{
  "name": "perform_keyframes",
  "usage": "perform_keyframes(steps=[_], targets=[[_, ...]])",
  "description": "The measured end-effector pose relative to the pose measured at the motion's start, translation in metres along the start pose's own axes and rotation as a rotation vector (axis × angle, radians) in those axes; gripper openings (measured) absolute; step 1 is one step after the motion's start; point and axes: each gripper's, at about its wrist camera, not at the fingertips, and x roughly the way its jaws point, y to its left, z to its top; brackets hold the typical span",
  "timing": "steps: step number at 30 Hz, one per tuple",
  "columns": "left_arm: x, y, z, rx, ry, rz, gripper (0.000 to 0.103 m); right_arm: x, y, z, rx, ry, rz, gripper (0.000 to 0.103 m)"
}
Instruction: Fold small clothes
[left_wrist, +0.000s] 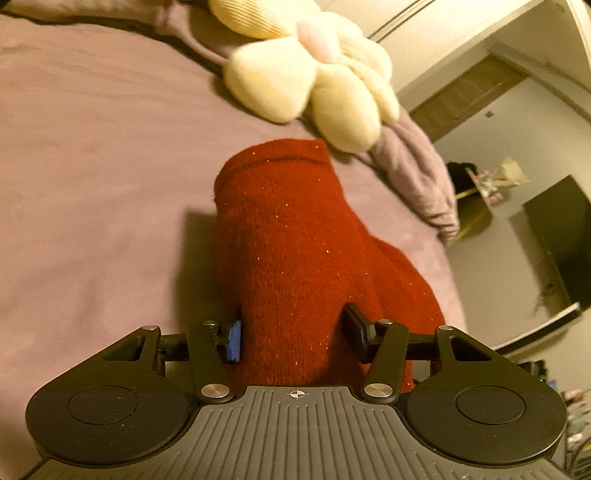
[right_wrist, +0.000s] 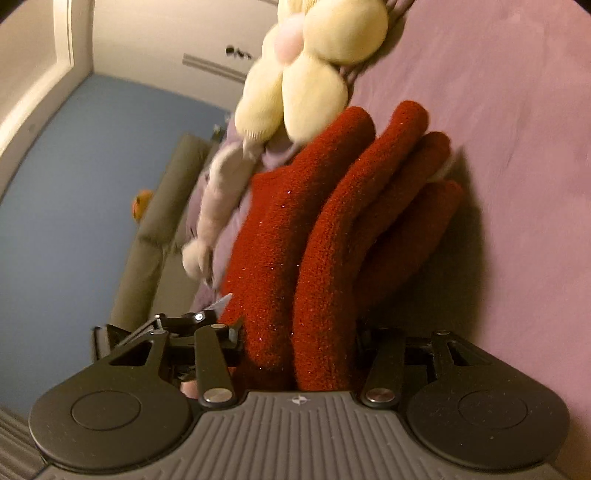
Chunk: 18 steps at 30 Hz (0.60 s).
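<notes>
1. A red knitted glove (left_wrist: 291, 251) is seen in both wrist views; its yarn is fuzzy and dotted with tiny glittering flecks.
2. In the left wrist view the cuff end is shown, with a rolled hem at the far edge and a rounded bulge at the glove's right side.
3. In the right wrist view the glove's fingers (right_wrist: 373, 177) are seen, spread and pointing away from the camera, with two long ones in front and darker ones behind in shadow.
4. The glove is held up just over a mauve bedsheet (left_wrist: 92, 166), onto which its shadow is cast.
5. The left gripper (left_wrist: 293, 336) is closed on the glove's cuff end, the fabric being pressed between the blue pad and the black pad.
6. The right gripper (right_wrist: 299, 343) is closed on the glove's finger end, the knit filling the gap between its jaws.
7. A cream flower-shaped plush (left_wrist: 314, 81) with a pink centre is seen beyond the glove, lying on the sheet near a bunched mauve blanket (left_wrist: 413, 173).
</notes>
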Motion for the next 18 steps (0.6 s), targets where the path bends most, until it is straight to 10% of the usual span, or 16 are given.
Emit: perform_keyframes(steps=[7, 18], targets=[[-0.070, 0.007, -0.051, -0.037, -0.101, -0.040, 0.060, -0.047, 0.022, -0.051, -0.027, -0.165, -0.197, 0.060], [-0.078, 0.016, -0.133, -0.394, 0.029, -0.352, 0.067, -0.076, 0.014, -0.141, 0.260, -0.266, -0.096, 0.060]])
